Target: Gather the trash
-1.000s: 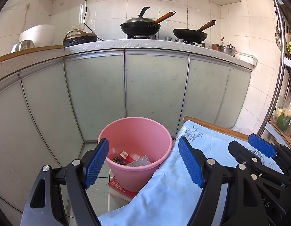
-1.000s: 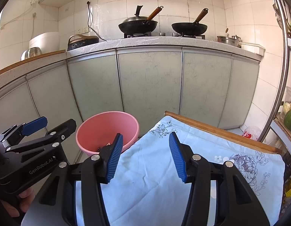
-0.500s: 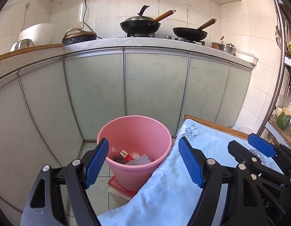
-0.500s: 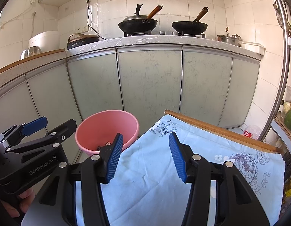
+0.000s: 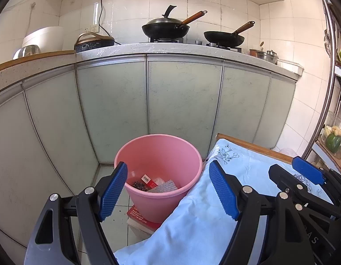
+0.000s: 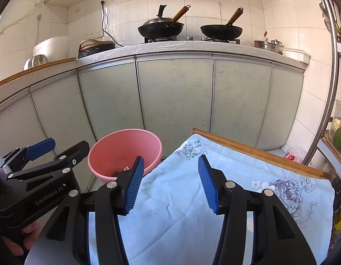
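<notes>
Left gripper (image 5: pixel 168 190): jaws released, empty, above the bucket.
Right gripper (image 6: pixel 170 184): jaws released, empty, above the tablecloth (image 6: pixel 181 198).
Trash (image 5: pixel 155 183): inside the pink bucket (image 5: pixel 161 154), beside the table (image 6: pixel 258 152).

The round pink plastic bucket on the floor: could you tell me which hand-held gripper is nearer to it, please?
Left. The left hand-held gripper hangs just above the round pink plastic bucket; the right hand-held gripper hovers beside it, over the pale blue cloth.

left hand-held gripper (image 5: pixel 168 191): agape (empty) | right hand-held gripper (image 6: pixel 170 184): agape, empty
</notes>
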`<state>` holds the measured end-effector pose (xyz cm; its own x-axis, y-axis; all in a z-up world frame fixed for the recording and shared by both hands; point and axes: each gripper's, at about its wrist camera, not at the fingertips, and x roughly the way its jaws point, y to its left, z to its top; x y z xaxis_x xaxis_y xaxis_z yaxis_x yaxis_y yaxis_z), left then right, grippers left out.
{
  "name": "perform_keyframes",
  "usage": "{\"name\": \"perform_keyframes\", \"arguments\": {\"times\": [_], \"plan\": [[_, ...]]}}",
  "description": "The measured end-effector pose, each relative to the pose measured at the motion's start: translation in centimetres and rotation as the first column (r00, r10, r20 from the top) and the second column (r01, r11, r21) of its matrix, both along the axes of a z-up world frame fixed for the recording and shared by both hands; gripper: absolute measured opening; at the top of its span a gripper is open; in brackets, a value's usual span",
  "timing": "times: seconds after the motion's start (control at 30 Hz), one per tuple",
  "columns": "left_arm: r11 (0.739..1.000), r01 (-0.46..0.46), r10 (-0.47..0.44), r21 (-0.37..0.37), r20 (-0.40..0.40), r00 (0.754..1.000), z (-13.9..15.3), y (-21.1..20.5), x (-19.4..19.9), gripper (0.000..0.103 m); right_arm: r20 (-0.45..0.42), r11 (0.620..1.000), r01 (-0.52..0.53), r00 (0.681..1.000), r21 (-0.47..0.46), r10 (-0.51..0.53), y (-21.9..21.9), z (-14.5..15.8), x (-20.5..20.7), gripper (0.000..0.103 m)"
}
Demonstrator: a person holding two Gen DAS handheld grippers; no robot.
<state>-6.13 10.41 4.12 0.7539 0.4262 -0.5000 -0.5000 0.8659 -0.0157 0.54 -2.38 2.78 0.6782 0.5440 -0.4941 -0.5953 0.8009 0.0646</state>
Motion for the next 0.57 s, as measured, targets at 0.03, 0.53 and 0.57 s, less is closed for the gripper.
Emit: {"name": "perform_keyframes", "arguments": {"times": [0.03,0.53,0.57], "plan": [[1.0,0.0,0.0,0.002,0.001,1.0,0.0,-0.09,0.01,0.075,-0.001,1.0,0.001,1.0,0.0,-0.001,-0.04,-0.05,0.0,0.052],[1.0,0.013,-0.013,-0.007,-0.024,1.0,-0.25,-0.64,0.51,0.075,-0.008,1.0,0.005,1.0,0.003,-0.005,-0.44,-0.26,0.25,0.052],[1.0,0.015,-0.015,-0.008,-0.024,1.0,-0.26,-0.65,0.53,0.075,-0.009,1.0,0.005,1.0,0.004,-0.005,-0.52,-0.31,0.26,0.052]]}}
